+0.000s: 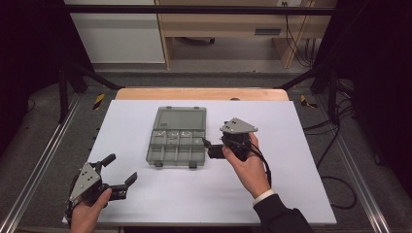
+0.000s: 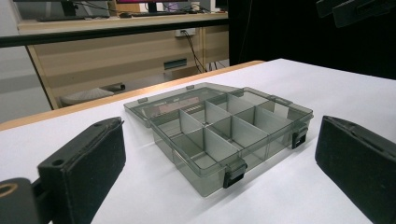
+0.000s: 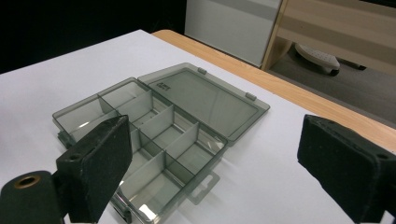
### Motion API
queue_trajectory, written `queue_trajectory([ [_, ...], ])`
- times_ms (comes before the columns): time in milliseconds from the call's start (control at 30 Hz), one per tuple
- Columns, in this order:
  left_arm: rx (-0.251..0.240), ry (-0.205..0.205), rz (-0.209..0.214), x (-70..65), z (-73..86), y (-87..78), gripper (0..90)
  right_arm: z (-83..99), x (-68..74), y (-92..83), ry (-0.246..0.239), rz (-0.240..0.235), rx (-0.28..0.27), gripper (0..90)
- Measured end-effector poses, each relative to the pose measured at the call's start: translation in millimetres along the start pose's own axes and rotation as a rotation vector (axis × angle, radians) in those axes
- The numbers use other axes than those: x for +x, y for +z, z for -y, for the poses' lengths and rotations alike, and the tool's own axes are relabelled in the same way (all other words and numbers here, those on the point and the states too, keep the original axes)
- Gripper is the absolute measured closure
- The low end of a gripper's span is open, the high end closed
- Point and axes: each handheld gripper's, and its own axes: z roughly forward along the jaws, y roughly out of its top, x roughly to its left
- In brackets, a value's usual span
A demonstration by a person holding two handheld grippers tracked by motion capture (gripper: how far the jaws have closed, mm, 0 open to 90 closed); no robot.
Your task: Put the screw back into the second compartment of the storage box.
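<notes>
Box: a smoky-grey transparent compartment box (image 1: 176, 137) lies open near the middle of the white table surface (image 1: 145, 194), its lid (image 1: 180, 118) folded flat on the far side, away from the person.
Compartments: thin dividers split the tray into several cells; in the left gripper view the tray (image 2: 233, 135) appears empty, and two dark latches (image 2: 235, 173) sit on its near wall.
Lid detail: in the right gripper view the lid (image 3: 205, 100) lies flat on the table, joined to the tray (image 3: 149, 140) along one long edge by hinges.
Left gripper: the left gripper (image 1: 118, 173) is held low at the near left corner of the table, well apart from the box; its jaws are spread wide with nothing between them, and they point toward the box.
Right gripper: the right gripper (image 1: 209, 148) is held just beside the right end of the box; in its own view the jaws stand wide apart, with the tray between and beyond them, clamping nothing.
Hands: the left hand (image 1: 87, 213) enters from the bottom edge; the right hand (image 1: 250, 165) extends from a dark sleeve (image 1: 282, 216).
Surroundings: a wooden table edge (image 1: 201, 93) shows beyond the white surface.
</notes>
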Motion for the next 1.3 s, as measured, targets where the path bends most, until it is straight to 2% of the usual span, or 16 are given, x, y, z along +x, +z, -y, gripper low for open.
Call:
queue_trajectory([
  [400,0.016,-0.011,-0.017,1.8,1.5,0.7,1.6,5.5,-14.3,-17.7,0.006,0.017,-0.01,9.9],
  [733,0.009,-0.015,-0.025,2.6,1.5,0.2,1.6,11.4,-27.1,-33.3,0.019,0.044,-0.023,6.9],
  [1167,0.007,-0.014,-0.036,4.8,1.0,-0.7,1.6,24.6,-40.6,-48.6,0.055,0.088,-0.046,6.5],
  [1300,0.007,-0.026,-0.035,4.9,0.0,-2.4,1.6,29.3,-47.3,-52.4,0.089,0.095,-0.067,7.1],
])
